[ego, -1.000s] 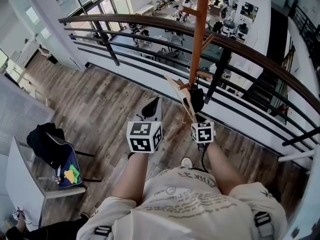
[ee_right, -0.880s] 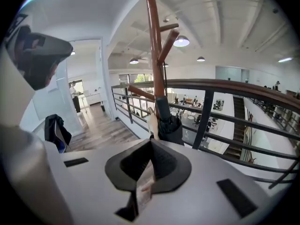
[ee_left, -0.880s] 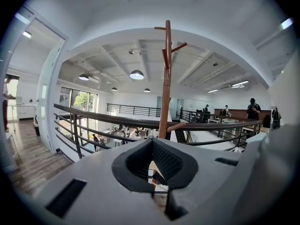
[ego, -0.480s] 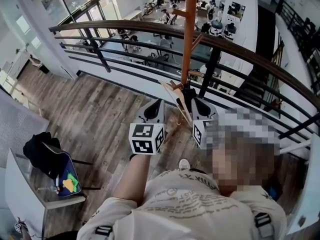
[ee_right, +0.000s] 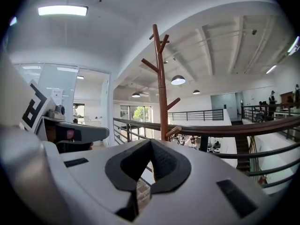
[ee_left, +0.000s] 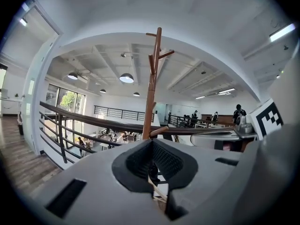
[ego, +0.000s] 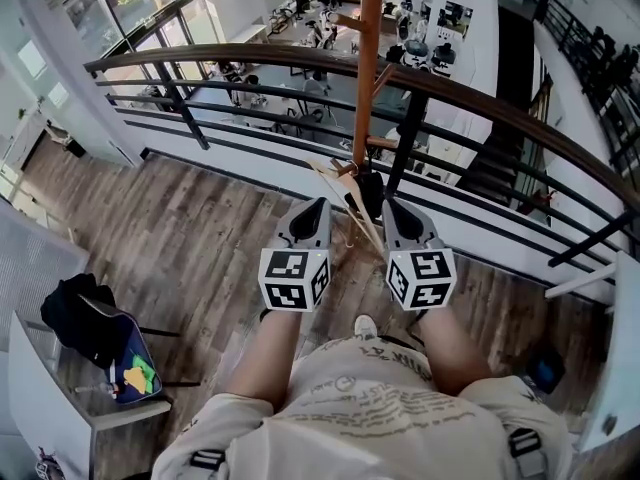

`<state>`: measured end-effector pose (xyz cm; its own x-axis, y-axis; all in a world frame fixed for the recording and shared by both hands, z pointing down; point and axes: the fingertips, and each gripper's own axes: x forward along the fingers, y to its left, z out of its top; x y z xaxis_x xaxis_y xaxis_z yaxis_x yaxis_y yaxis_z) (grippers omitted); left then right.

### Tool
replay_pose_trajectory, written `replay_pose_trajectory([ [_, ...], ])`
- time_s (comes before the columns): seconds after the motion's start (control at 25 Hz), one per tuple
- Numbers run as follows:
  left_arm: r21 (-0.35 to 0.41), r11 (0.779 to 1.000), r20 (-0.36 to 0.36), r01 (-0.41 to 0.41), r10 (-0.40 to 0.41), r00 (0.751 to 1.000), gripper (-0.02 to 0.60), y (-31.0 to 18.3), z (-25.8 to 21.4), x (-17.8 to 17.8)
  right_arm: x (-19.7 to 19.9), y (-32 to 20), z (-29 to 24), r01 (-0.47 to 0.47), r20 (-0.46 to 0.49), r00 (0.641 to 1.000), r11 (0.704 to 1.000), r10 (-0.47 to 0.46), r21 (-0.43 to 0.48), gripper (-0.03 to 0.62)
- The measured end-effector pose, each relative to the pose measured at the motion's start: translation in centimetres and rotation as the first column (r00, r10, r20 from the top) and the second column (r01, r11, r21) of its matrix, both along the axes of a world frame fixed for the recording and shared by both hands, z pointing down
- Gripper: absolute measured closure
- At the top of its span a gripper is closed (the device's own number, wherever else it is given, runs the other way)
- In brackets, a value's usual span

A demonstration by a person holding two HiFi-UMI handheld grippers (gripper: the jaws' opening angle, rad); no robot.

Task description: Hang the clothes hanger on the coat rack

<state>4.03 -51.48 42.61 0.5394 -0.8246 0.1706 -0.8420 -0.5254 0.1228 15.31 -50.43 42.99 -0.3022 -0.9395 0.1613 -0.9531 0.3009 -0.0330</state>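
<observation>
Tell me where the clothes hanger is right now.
Head view, centre: the clothes hanger slants between the left hand-held gripper and the right hand-held gripper, by the coat rack pole.

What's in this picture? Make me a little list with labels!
place: wooden floor beside a railing
coat rack: brown pole, upright at the railing
clothes hanger: wooden, low by the pole, between the grippers
left gripper: shut, holding nothing
right gripper: shut, holding nothing
</observation>
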Motion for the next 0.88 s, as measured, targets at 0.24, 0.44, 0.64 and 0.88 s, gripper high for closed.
replay_pose_trajectory([
  [0.24,0.006,1.000,-0.004,-0.024,0.024,1.000,0.575,0.0,-0.7,0.7,0.4,0.5,-0.7,-0.019,-0.005,1.000,1.000,0.019,0.009,0.593],
  [0.44,0.004,0.999,0.002,-0.041,0.041,0.999,0.575,-0.2,-0.6,1.1,0.6,0.4,-0.5,-0.027,-0.002,1.000,1.000,0.027,0.000,0.594],
  [0.64,0.002,0.999,0.005,-0.051,0.051,0.999,0.575,-0.6,-1.0,1.4,0.6,0.0,-0.5,-0.026,-0.002,1.000,1.000,0.026,-0.009,0.593],
  [0.88,0.004,0.998,0.004,-0.064,0.064,0.998,0.575,-0.5,-0.4,1.6,0.5,-0.2,0.5,-0.022,0.001,1.000,1.000,0.022,-0.020,0.593],
])
